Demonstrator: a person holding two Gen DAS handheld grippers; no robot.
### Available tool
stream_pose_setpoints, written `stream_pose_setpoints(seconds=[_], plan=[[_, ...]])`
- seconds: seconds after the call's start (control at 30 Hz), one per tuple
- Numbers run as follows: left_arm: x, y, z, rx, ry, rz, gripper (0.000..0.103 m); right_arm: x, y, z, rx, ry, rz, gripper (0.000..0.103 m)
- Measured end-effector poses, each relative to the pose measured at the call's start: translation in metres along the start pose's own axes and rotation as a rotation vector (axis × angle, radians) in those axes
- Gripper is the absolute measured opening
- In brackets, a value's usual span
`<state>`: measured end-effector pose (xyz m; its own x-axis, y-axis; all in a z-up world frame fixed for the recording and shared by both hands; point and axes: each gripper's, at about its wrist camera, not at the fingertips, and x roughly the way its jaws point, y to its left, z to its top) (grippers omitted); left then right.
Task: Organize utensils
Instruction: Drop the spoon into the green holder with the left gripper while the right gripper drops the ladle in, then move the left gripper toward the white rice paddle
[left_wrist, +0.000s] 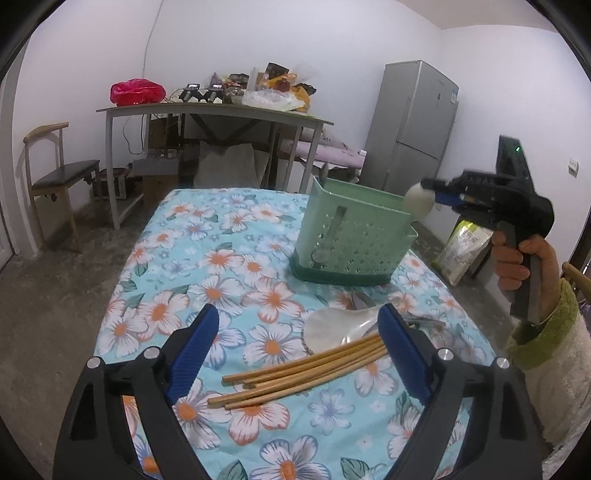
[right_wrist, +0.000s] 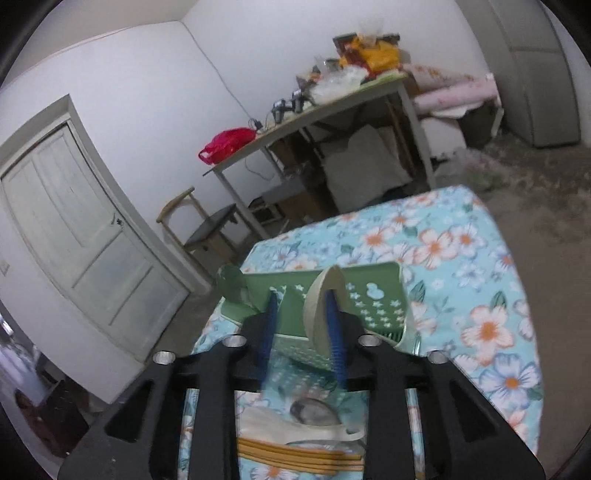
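My left gripper (left_wrist: 297, 328) stands wide apart over the chopsticks (left_wrist: 295, 369) near the tabletop's (left_wrist: 177, 266) front edge. My right gripper (right_wrist: 301, 328) looks parted, the white spoon (right_wrist: 327, 306) seemingly against one pad, above the green basket (right_wrist: 373, 299).

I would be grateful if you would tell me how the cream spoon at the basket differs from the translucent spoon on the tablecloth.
The cream spoon is opaque and is up in the air at the rim of the green utensil basket, between the right tongs; the translucent spoon is see-through and lies flat on the floral tablecloth. The cream spoon is away from the chopsticks; the translucent spoon is right beside them. Both are pale spoons.
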<state>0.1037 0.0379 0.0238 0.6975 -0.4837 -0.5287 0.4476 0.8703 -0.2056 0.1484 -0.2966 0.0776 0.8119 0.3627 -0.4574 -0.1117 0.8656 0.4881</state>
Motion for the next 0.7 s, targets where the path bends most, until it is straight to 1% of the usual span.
stream_pose_setpoints(seconds=[0.1,0.2,0.37,0.47,0.5,0.57,0.63,0.7], plan=[[0.002,-0.002,-0.001,0.006,-0.002,-0.008,0.088,-0.011,0.01,0.005,-0.055,-0.051,-0.038,0.043],[0.002,-0.003,-0.004,0.005,-0.014,-0.015,0.088,-0.015,0.012,0.017,-0.068,-0.091,-0.076,0.043],[0.007,-0.001,-0.009,-0.006,-0.006,-0.034,0.088,-0.049,0.018,0.022,-0.099,-0.206,-0.127,0.044],[0.012,0.001,-0.009,0.001,0.008,-0.031,0.088,-0.069,0.027,0.016,-0.12,-0.247,-0.127,0.048],[0.014,0.002,-0.01,0.001,0.012,-0.031,0.088,-0.077,0.03,0.009,-0.124,-0.251,-0.122,0.049],[0.021,0.003,-0.01,-0.001,0.034,-0.034,0.088,-0.081,0.032,-0.006,-0.125,-0.23,-0.118,0.053],[0.028,0.003,-0.011,0.007,0.059,-0.035,0.088,-0.079,0.032,-0.028,-0.113,-0.189,-0.117,0.054],[0.037,0.002,-0.011,0.023,0.081,-0.023,0.088,-0.068,0.03,-0.048,-0.079,-0.118,-0.1,0.054]])
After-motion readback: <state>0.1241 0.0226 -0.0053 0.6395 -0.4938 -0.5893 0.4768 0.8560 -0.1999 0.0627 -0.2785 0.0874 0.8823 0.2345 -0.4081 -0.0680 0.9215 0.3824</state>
